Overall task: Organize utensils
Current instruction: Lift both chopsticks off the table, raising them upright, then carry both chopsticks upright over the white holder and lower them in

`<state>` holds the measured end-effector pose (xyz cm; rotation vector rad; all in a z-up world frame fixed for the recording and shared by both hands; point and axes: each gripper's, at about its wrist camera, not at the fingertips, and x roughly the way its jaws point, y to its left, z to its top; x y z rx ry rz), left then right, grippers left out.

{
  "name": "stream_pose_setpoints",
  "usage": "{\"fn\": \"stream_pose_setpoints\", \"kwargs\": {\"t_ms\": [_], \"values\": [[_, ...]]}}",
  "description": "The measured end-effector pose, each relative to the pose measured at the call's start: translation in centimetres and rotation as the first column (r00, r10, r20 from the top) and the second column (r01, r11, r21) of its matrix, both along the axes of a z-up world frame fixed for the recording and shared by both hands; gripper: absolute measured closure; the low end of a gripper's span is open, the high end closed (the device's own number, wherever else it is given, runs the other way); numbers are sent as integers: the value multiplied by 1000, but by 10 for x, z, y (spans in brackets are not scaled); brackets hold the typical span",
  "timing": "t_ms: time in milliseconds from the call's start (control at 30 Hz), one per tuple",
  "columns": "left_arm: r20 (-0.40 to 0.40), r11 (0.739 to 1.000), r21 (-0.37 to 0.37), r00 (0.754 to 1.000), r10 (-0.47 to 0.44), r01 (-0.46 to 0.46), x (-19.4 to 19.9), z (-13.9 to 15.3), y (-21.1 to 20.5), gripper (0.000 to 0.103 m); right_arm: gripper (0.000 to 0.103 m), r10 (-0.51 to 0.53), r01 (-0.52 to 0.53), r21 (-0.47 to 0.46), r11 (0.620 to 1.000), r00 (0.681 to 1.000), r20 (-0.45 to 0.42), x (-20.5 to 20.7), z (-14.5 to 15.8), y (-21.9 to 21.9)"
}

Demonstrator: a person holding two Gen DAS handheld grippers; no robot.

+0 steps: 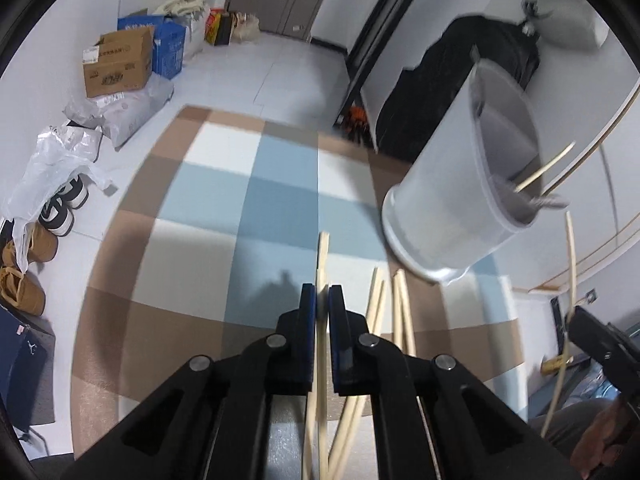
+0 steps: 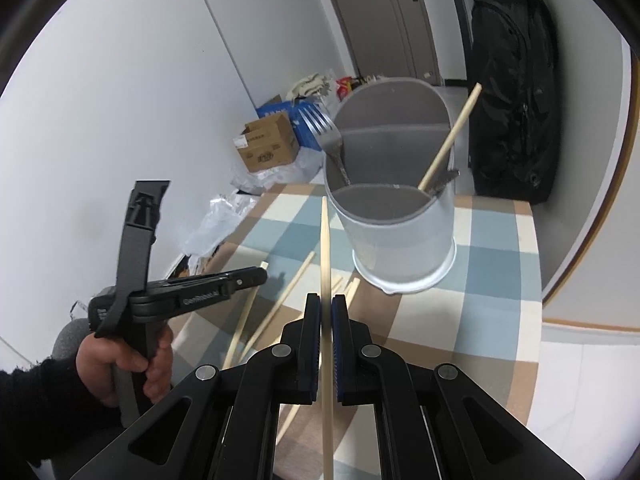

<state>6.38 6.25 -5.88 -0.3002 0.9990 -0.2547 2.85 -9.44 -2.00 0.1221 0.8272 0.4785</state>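
Two grippers work over a small table spread with a checked cloth (image 2: 492,264) of blue, white and tan squares. Pale floor tiles surround it, with cardboard boxes (image 1: 120,62), plastic bags and shoes (image 1: 64,204) along the white wall, and a black bag (image 2: 516,92) by the door.

A bare hand (image 2: 120,360) in a dark sleeve grips the handle of the left gripper (image 1: 322,300), which points steeply down at the cloth. Its blue pads are together on one chopstick (image 1: 323,252), whose long axis runs straight ahead along the fingers, tip toward the table's far edge.

Beside it, the right gripper (image 2: 326,308) also tilts down, its jaws clamped on a second chopstick (image 2: 326,240) that runs lengthwise between the pads, its tip just short of the white utensil holder (image 2: 404,240).

This holder stands near the table's far right corner, divided inside; a fork (image 2: 326,132) leans tines-up in one compartment, and another chopstick (image 2: 452,136) slants up to the right.

Several loose chopsticks (image 2: 280,300) lie on the cloth near its close edge, pointing roughly away.
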Motion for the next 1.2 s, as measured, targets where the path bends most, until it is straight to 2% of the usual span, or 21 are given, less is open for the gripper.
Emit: {"fn": "stream_pose_setpoints", "kwargs": {"t_ms": [100, 200, 267, 433, 700, 800, 967, 1067, 1200], "values": [[75, 999, -34, 997, 22, -19, -4, 17, 2, 101, 98, -7, 5, 23, 1000, 999, 49, -5, 10, -3], [191, 997, -72, 980, 46, -33, -11, 45, 4, 103, 98, -25, 17, 69, 998, 993, 116, -10, 25, -10], [288, 996, -91, 956, 52, -27, -16, 68, 2, 103, 98, -42, 25, 109, 994, 986, 163, -13, 37, -16], [423, 994, -105, 906, 28, 19, -13, 104, -13, 103, 98, -92, 48, 179, 983, 965, 246, -7, 62, -28], [537, 989, -127, 843, 4, 76, 12, 145, -34, 103, 98, -142, 81, 234, 969, 955, 260, 34, 81, -44], [577, 986, -139, 817, 2, 95, 13, 163, -27, 103, 98, -163, 94, 241, 966, 944, 287, 53, 90, -50], [655, 993, -64, 755, -35, 102, 21, 175, -36, 103, 98, -194, 107, 250, 962, 916, 352, 78, 103, -54], [663, 993, -33, 746, -64, 114, 28, 167, -41, 103, 98, -208, 122, 239, 963, 902, 378, 92, 102, -52], [650, 990, -40, 757, -74, 132, 35, 150, -38, 103, 98, -240, 158, 233, 960, 893, 380, 111, 90, -50]]}}
